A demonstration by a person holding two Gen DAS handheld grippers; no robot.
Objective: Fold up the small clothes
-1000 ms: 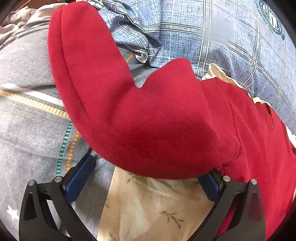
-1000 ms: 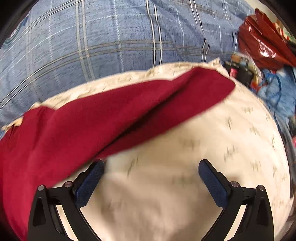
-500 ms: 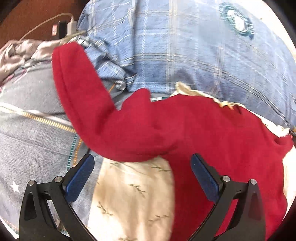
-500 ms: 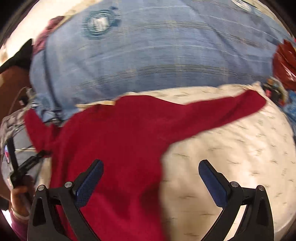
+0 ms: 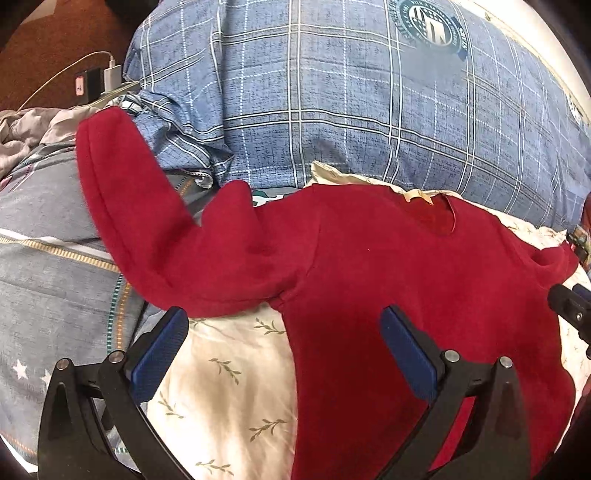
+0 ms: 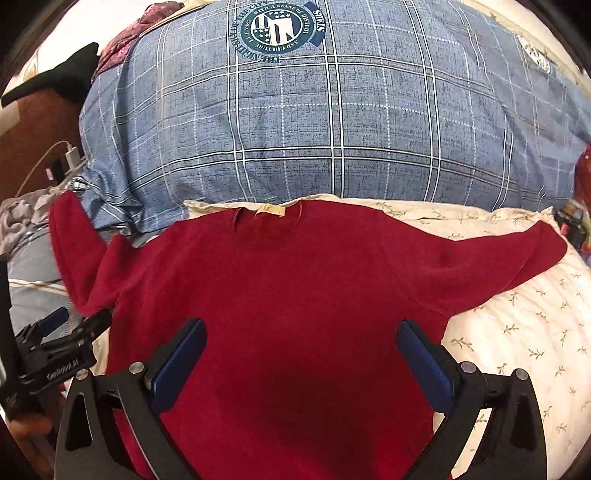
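Right wrist view shows the red sweater (image 6: 295, 295) spread flat mid-frame on the cream pillow (image 6: 517, 332). Both right gripper (image 6: 301, 363) and left gripper (image 5: 284, 350) gape, released. Spreading looks finished; next, pinch the sleeve (image 5: 122, 192) at upper left and fold inward.

Both wrist views look down closely, sharing the red sweater (image 5: 388, 280) (image 6: 295, 295) and plaid pillow (image 5: 351, 110) (image 6: 332, 129).

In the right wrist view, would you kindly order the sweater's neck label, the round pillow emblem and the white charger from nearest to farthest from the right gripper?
1. Neck label, straight ahead at the collar.
2. White charger, far left.
3. Round emblem, top, on the plaid pillow.

Right gripper: jaws open over the red sweater.
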